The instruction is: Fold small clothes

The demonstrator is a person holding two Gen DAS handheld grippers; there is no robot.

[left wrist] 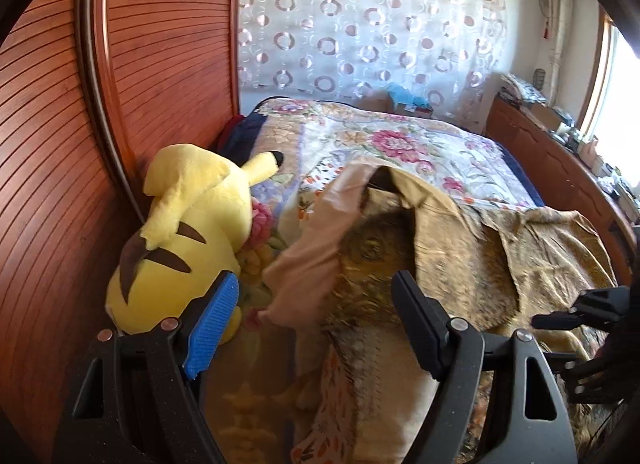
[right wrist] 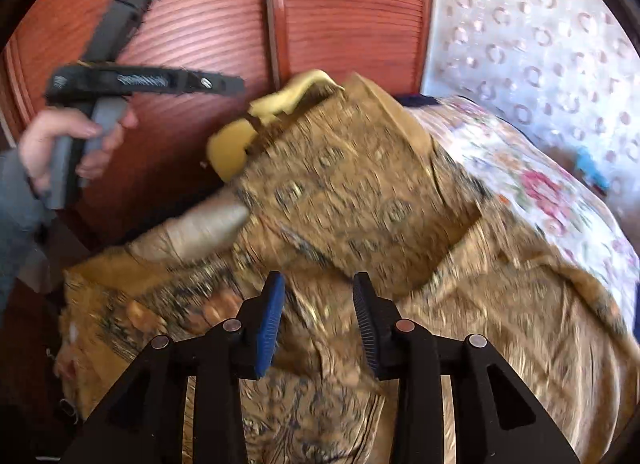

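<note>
I hold a pair of tongs in each hand over a bed. My left tongs are wide open and hold nothing. One of their pads is blue. My right tongs are partly open, and nothing is pinched in them. The gold cloth lies just under them and looks blurry. The cloth is a small piece of clothing with a dark pattern. It lies in a rumpled heap on the near part of the bed, on top of the flowery blanket. One flap of it stands up and shows a plain pink-tan inside. A yellow plush toy lies at the left edge of the bed, against the brown wooden wall. The cloth is just beside the toy. From my right tongs I can see my left hand gripping the gray handle of the left tongs. A curtain with rings hangs behind the bed.
</note>
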